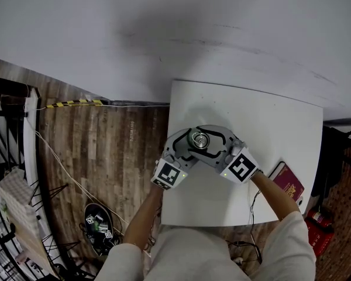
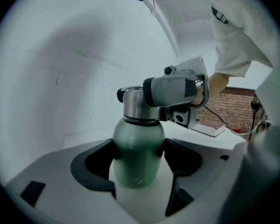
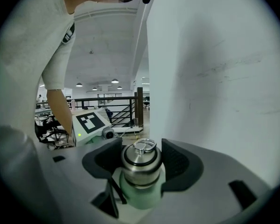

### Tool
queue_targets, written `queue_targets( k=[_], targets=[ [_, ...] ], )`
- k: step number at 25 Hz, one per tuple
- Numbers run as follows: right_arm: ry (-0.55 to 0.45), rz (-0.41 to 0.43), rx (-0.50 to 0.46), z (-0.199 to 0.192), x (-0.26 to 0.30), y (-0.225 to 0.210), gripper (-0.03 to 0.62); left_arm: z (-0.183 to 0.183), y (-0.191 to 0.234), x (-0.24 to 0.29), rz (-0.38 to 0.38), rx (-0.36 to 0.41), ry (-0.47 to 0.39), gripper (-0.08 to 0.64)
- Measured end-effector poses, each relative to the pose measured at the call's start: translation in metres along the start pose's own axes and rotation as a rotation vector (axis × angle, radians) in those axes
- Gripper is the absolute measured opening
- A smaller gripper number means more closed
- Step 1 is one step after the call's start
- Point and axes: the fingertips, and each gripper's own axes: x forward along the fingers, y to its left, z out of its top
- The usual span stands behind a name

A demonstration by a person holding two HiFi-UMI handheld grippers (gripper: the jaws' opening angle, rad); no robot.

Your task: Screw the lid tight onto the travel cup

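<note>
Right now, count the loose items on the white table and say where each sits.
2. The travel cup stands near the middle of the table; the red booklet lies at its right edge, beside the person's right forearm. Smaller items could be hidden under that forearm.

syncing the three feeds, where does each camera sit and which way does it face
Head view: on the person's head, steeply down onto the white table; forearms, left gripper, right gripper show.
Left gripper view: rides the left gripper, along its jaws, shut on the green travel cup; right gripper and shirt beyond.
Right gripper view: rides the right gripper, along its jaws, shut on the steel lid; left gripper's marker cube, an arm behind.
Shared: both gripper views face each other across the travel cup.
</note>
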Motion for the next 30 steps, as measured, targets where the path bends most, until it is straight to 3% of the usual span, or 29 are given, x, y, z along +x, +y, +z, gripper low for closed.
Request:
queue_targets(
  k=[11,15,21,22,23,30],
  targets=[
    [0.099,0.231,-0.113,-0.002,0.0,0.01,0.261,0.001,0.0,-0.001,-0.003,0.002,0.001,0.331],
    [0.116,0.258,-0.129,-0.004,0.0,0.011,0.261,0.001,0.0,-0.001,-0.002,0.001,0.001,0.331],
    [0.08,0.142,-0.096,-0.004,0.001,0.007,0.268,0.001,0.0,0.0,-0.003,0.002,0.003,0.331],
    [0.081,0.116,-0.082,-0.005,0.002,0.006,0.318,0.0,0.0,0.0,-0.003,0.002,0.003,0.331],
    [0.073,0.086,-0.063,-0.006,0.002,0.004,0.347,0.0,0.0,0.0,-0.003,0.003,0.004,0.331],
    [-0.054,-0.153,0.118,-0.005,-0.01,-0.003,0.353,0.0,0.0,0.0,-0.004,0.0,0.001,0.331]
  ],
)
